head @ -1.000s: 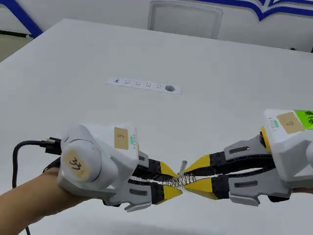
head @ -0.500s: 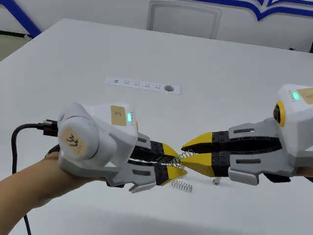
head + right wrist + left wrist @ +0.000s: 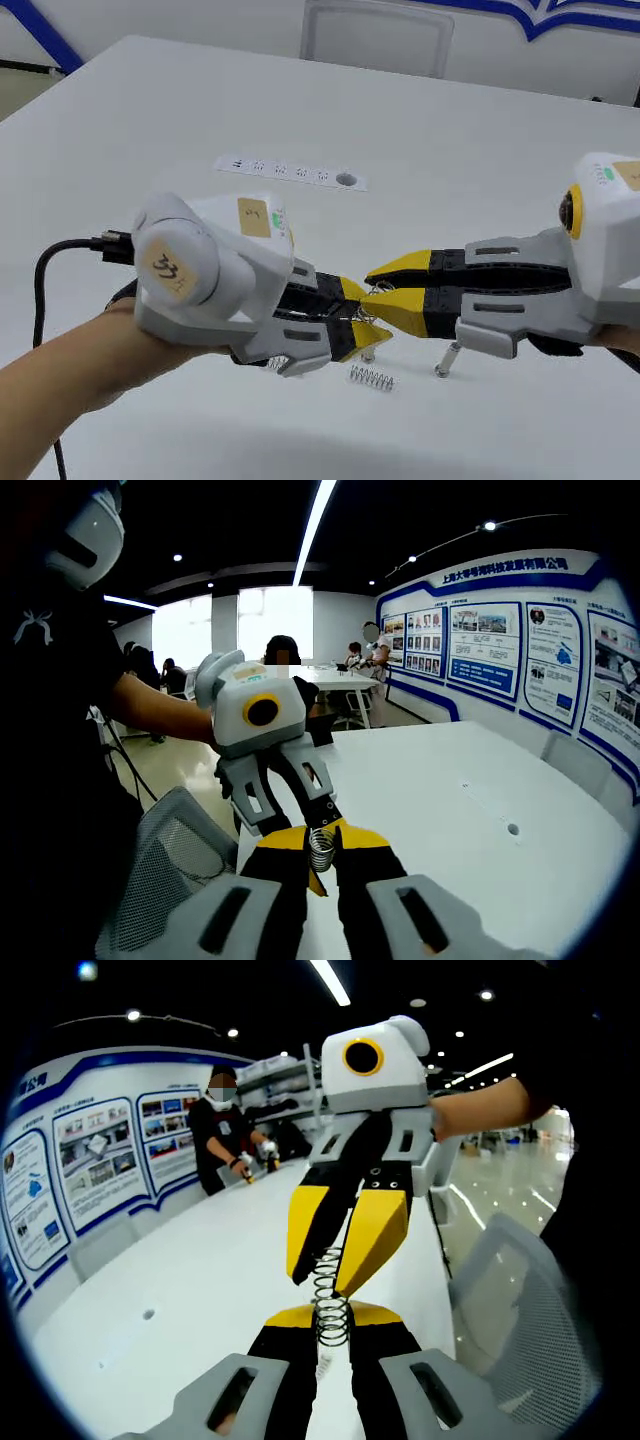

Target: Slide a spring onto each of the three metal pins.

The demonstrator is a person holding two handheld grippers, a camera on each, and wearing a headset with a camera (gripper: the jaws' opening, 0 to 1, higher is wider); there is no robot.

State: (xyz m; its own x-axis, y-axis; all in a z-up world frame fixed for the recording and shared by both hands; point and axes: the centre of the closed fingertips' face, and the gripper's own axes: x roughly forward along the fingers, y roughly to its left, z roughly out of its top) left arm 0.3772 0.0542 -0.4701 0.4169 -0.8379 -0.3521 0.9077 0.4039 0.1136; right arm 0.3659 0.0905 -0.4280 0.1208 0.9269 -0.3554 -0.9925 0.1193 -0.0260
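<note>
Spring [image 3: 330,1305] held in the air over a white table [image 3: 150,130], gripped at both ends. On the left, the left gripper [image 3: 360,315] has its jaws clamped on one end; on the right, the right gripper [image 3: 372,287] pinches the other. Below them a loose spring [image 3: 371,377] lies on the table, with a pin [image 3: 447,359] near it to the right.

Two grippers meet at mid-frame in the head view: the left gripper [image 3: 370,314] and the right gripper [image 3: 366,287]. Two springs can be counted: a held spring [image 3: 332,1308] between their tips and a loose spring [image 3: 371,377] at lower centre on the tabletop [image 3: 450,150]. There are two metal pins, a tilted pin [image 3: 447,358] and a second pin [image 3: 368,352]. One power strip [image 3: 292,172] and one chair [image 3: 378,36] sit at upper centre.
</note>
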